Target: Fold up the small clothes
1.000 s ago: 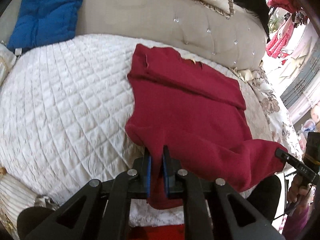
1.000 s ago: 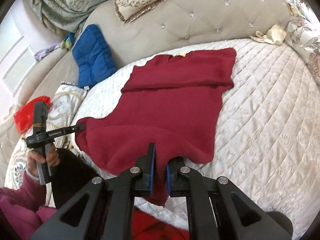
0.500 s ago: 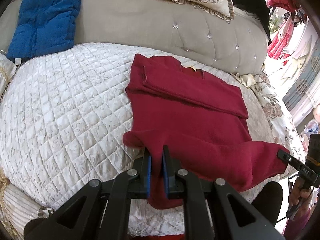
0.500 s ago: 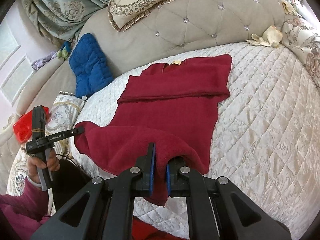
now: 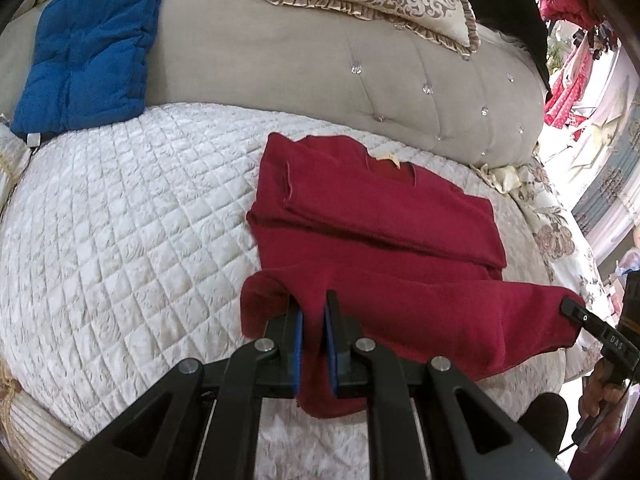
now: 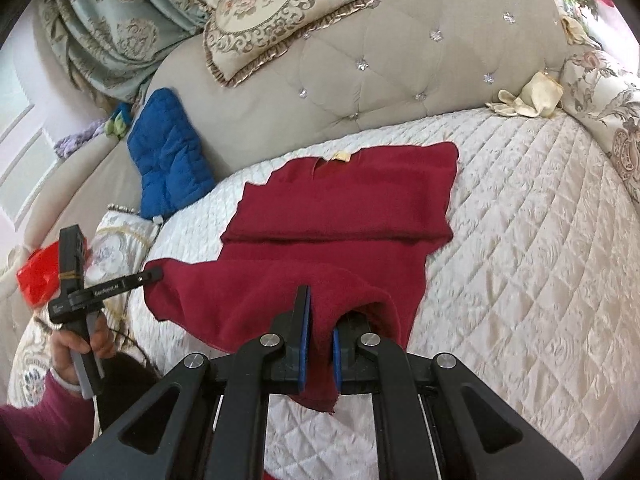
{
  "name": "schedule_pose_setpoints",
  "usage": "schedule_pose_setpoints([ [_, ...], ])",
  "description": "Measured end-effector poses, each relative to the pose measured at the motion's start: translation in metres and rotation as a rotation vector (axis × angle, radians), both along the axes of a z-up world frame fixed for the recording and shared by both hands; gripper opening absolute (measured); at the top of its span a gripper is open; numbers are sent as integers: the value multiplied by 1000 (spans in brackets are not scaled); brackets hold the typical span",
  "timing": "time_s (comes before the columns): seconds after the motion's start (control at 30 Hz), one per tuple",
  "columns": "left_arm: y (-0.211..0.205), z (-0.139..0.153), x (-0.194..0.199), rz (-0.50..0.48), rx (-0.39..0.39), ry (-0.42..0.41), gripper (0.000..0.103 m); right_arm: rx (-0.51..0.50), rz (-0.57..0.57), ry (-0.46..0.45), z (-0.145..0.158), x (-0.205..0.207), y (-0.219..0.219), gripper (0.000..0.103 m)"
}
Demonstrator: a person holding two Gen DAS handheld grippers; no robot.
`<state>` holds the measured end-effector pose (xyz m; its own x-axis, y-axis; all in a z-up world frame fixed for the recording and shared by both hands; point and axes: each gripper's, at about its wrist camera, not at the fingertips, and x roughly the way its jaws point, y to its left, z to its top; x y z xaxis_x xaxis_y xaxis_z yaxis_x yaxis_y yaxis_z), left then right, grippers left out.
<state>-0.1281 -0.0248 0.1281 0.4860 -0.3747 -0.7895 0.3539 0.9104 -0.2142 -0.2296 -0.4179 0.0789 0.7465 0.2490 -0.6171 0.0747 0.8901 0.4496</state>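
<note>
My left gripper (image 5: 313,320) and right gripper (image 6: 320,316) clamp the red top's (image 5: 380,248) hem; I should carry both corners level to the collar.

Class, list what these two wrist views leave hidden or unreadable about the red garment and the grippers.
- Left wrist view: the right gripper is cut off by the frame edge; its jaws are unseen.
- Right wrist view: the red garment drapes over one of the right gripper's fingers.
- Both views: the garment's neck label is too small to read.
</note>
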Motion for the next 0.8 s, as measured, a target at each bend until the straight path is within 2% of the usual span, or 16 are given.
schedule_pose_setpoints([
  [0.37, -40, 4, 77, 21, -16, -21, 10, -24, -60, 0, 1, 68, -35, 0],
  [0.6, -57, -33, 140, 73, -21, 32, 10, -6, -99, 52, -20, 136, -62, 0],
  [0.8, -69, -60, 160, 78, 36, 45, 10, -30, -104, 117, -48, 174, -64, 0],
])
